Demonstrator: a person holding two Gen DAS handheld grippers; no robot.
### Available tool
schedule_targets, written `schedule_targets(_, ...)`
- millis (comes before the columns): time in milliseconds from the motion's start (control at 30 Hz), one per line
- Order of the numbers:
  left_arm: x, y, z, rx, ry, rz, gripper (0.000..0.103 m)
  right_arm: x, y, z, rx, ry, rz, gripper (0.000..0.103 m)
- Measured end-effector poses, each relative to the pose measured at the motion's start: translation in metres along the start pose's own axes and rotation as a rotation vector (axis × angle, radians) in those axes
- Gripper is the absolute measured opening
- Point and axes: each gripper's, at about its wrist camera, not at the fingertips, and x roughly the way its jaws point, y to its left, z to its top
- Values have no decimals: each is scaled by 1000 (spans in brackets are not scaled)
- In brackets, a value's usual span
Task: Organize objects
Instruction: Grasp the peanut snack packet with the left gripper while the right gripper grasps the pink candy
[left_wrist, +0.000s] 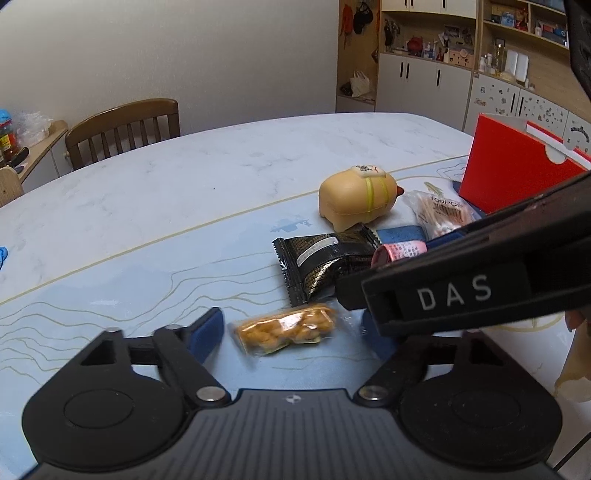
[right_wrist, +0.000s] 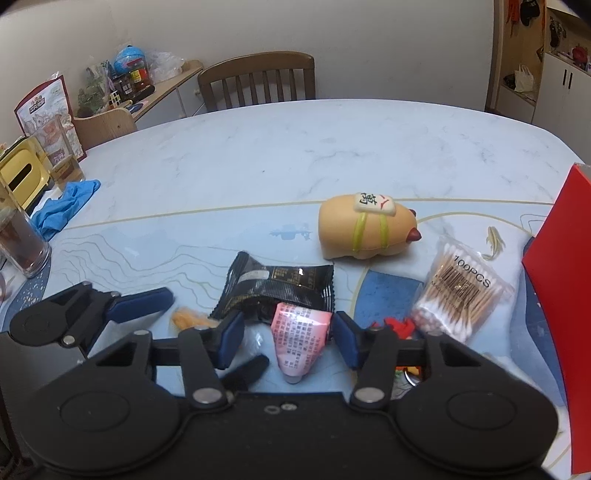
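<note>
Left tongs (left_wrist: 291, 332) gape around the peanut packet (left_wrist: 284, 328) (untouched); right tongs (right_wrist: 288, 330) straddle the pink tube (right_wrist: 299, 332), unpinched.

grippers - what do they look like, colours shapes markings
Both match: the left gripper and right gripper have black plastic bodies with two round hubs, silver pivot bolts, black linkage arms and blue finger pads. The right one carries white "DAS" lettering.

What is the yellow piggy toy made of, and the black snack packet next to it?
The tan pig-shaped toy looks like soft matte rubber or foam: smooth, rounded, with no glare. That is a guess from its look. The black snack packet seems to be thin glossy plastic film: it is wrinkled, catches the light and has zigzag-cut sealed ends.
</note>
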Motion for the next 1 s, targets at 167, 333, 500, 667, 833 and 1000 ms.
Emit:
schedule_targets(167,-2,1,-1,3,-15,-7,61,-3,-4,-1,8,-4,14,43)
schedule_targets(333,-5,2,-1,-9,-22,10,36,-9,-6,-4,4,-1,32,33)
schedule_targets(500,-8,5,-1,-16,-13,3,34,-20,-10,-11,-10,-7,49,32)
schedule_targets(667,-16,5,-5,-7,0,-26,38,-33,-15,-17,-17,-12,65,32)
schedule_targets(833,-24,-3,-8,46,-34,-16,76,-45,-22,-23,-26,-20,68,32)
schedule_targets(1000,-19,-11,0,102,-39,-8,76,-52,-30,-28,-24,-24,64,32)
